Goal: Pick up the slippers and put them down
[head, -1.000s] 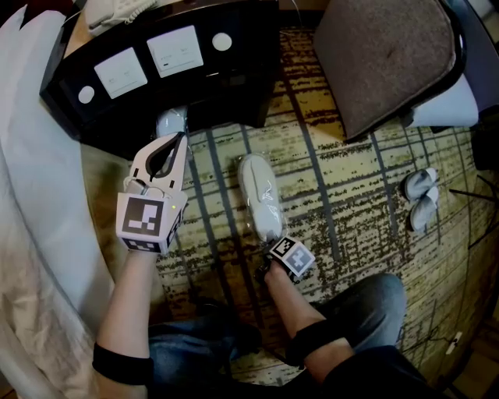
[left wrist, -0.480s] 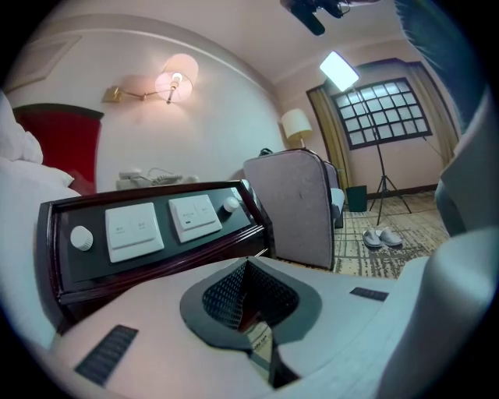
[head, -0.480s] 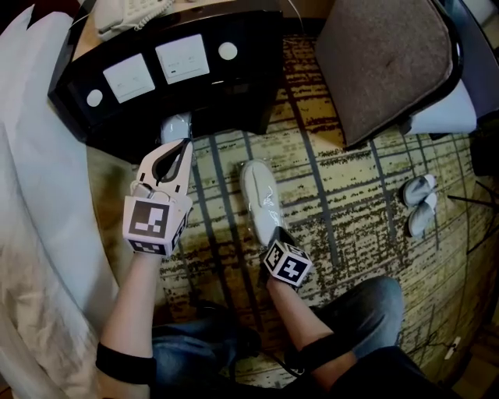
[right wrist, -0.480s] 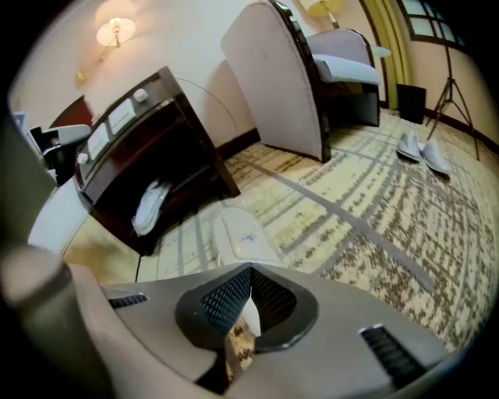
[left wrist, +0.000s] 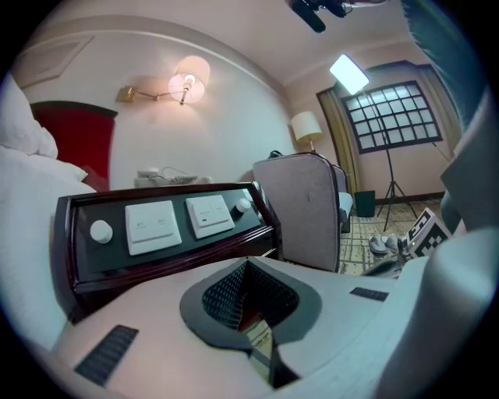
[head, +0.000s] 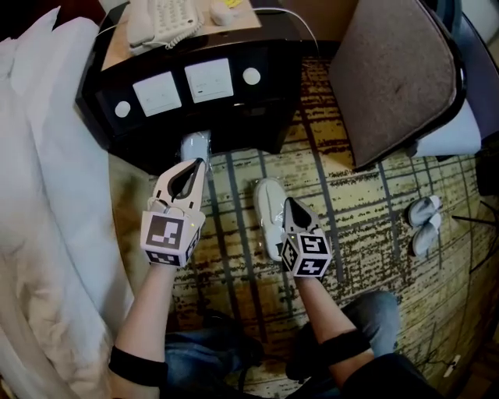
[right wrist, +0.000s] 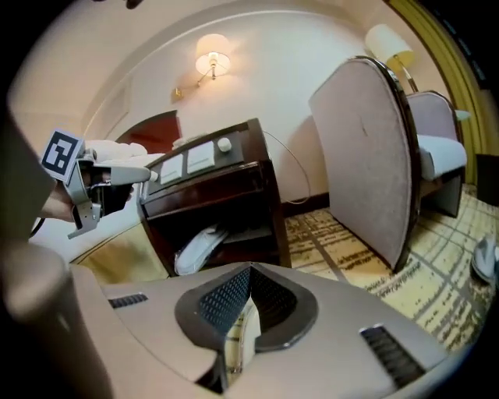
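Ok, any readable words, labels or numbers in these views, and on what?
No text can be read.
Switch plates: tiny marks, too small to read.
Phone: keys too small to read.
Cube markers: black-and-white patterns only, no words or numbers.

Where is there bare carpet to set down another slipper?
Widest: carpet between the centre slipper and the slipper pair, in front of the chair. Narrower strip between that slipper and the bed. Crowded: under the nightstand, where another slipper lies.
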A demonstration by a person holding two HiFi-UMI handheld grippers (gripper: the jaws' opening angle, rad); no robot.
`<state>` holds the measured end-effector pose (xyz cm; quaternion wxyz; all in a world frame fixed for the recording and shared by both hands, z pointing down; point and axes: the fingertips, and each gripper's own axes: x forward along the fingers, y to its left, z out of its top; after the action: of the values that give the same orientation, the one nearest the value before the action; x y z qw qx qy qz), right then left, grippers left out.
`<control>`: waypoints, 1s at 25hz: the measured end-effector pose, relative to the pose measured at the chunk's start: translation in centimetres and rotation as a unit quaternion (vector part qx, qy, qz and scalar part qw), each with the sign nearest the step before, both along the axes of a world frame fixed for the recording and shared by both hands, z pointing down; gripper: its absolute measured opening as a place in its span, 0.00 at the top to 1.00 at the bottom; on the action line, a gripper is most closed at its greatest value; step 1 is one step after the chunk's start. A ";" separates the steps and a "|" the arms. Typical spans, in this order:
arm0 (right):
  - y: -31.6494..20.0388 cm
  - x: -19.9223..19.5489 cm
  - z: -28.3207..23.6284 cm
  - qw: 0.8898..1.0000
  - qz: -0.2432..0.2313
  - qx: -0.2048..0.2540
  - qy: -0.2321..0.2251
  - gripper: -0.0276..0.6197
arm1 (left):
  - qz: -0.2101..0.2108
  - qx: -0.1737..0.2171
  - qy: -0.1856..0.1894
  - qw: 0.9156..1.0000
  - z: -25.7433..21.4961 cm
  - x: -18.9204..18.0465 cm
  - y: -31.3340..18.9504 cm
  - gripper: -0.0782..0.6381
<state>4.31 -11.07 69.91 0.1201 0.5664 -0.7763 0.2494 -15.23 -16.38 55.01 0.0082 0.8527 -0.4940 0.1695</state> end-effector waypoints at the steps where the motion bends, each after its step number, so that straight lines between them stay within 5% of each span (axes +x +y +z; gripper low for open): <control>1: -0.3 -0.4 -1.3 1.000 -0.012 0.011 0.007 0.95 | -0.013 -0.006 0.011 1.000 0.0 -0.6 0.3 0.89; 6: 0.2 -3.3 -10.1 0.993 -0.095 0.051 0.042 0.95 | -0.059 -0.038 0.052 0.996 -2.5 -1.9 2.6 0.89; 12: 2.7 -4.2 -19.5 0.991 -0.111 0.055 0.041 0.95 | -0.089 -0.066 0.059 0.992 -9.2 -2.8 8.0 0.89; 25: 10.6 -1.1 -46.2 0.989 -0.141 0.041 0.025 0.96 | -0.168 -0.112 0.061 0.978 -34.9 -3.7 21.9 0.89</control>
<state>3.23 -0.46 23.72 0.1503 0.4619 -0.8546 0.1835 -18.94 5.49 20.09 0.1625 0.7602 -0.6063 0.1677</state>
